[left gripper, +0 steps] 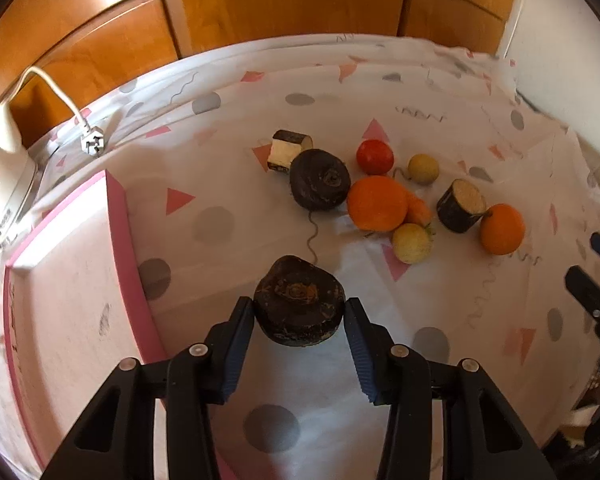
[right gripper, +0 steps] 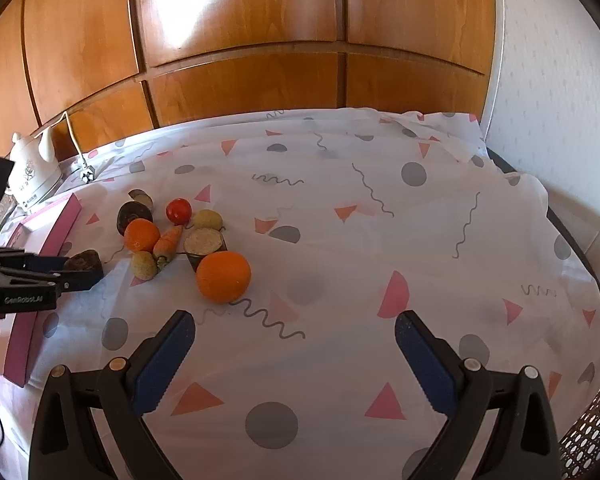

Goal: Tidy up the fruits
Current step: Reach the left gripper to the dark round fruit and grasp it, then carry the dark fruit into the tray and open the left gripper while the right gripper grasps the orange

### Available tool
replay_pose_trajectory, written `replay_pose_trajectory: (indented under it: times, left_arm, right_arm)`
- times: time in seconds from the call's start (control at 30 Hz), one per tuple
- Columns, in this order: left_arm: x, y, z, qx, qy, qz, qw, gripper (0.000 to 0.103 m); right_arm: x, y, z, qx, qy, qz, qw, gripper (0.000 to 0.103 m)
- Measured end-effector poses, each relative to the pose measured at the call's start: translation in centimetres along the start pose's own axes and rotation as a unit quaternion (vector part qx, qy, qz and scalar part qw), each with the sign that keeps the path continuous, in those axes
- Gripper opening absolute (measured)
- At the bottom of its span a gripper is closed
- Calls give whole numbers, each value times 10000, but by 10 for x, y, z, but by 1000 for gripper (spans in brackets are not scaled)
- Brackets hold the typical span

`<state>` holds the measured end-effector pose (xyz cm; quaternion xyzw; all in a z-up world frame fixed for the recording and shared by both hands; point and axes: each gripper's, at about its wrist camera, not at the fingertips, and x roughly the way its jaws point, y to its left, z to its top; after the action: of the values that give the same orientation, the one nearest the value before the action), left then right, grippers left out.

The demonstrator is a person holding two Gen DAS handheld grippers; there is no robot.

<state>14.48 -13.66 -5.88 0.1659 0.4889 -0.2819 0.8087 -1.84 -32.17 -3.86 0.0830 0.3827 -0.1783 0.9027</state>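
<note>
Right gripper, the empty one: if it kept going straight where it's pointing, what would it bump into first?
Probably just the patterned tablecloth. The right gripper stands open and tilts down toward bare cloth. The nearest orange sits a little left of that line, though depth is hard to judge.

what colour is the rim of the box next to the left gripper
Pink; the box rim shows best in the left wrist view, beside the left gripper.

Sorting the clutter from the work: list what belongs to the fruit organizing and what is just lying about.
Job:
- dark root between the left gripper pads
- two oranges
- tomato
- carrot
- pink tray

Lying about:
- white kettle
- plug
- patterned cloth
</note>
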Motion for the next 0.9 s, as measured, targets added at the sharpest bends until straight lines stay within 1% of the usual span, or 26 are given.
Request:
replay_pose_trajectory:
  times: [0.1, 0.17, 0.23, 0.3, 0.37, 0.4, 0.43, 0.47, 0.53, 0.63, 0.73, 0.8, 0.87, 0.9]
  left_arm:
    - [-15, -5, -13, -219, -228, -115, 9994, 47]
    - [-26, -12, -24, -338, -398, -189, 9985, 47]
    - [-38, -19, -36, -400, -580, -203, 9973, 47]
    - [-49, -23, -45, -471, -738, -277, 9958, 47]
    - [-63, -27, -55, -544, -907, -289, 9940, 47]
    - [-68, -28, -58, -573, -970, -310, 9931, 47]
    - [-73, -27, -62, -604, -1028, -337, 9923, 47]
    - [-78, -26, -65, -641, -1085, -339, 9914, 47]
    - [-87, -22, -68, -727, -1201, -314, 9896, 47]
    - [-101, -8, -74, -936, -1399, -263, 9854, 47]
    - [-109, 14, -83, -1288, -1484, -211, 9803, 47]
    - [-111, 30, -89, -1521, -1505, -136, 9767, 47]
    - [-110, 52, -96, -1860, -1457, -83, 9716, 47]
    - [-109, 66, -99, -2094, -1407, -52, 9677, 47]
  right_arm:
    - [2, -3, 0, 60, 62, 68, 9999, 100]
    - [5, -6, 0, 133, 158, 185, 9996, 96]
    - [8, -7, 1, 154, 290, 375, 9988, 85]
    - [12, -8, 1, 216, 438, 561, 9972, 82]
    - [13, -8, 3, 245, 514, 740, 9956, 77]
    - [13, -6, 4, 221, 525, 798, 9952, 69]
    - [13, -4, 6, 191, 539, 891, 9944, 65]
    - [13, -2, 9, 177, 540, 937, 9940, 63]
    - [12, 3, 14, 113, 529, 1038, 9931, 51]
    - [11, 12, 19, -27, 524, 1171, 9917, 50]
    - [17, 21, 22, -228, 640, 1246, 9899, 50]
    - [21, 27, 24, -358, 692, 1240, 9892, 50]
    - [26, 33, 26, -479, 720, 1210, 9889, 50]
    - [29, 35, 27, -517, 738, 1178, 9889, 50]
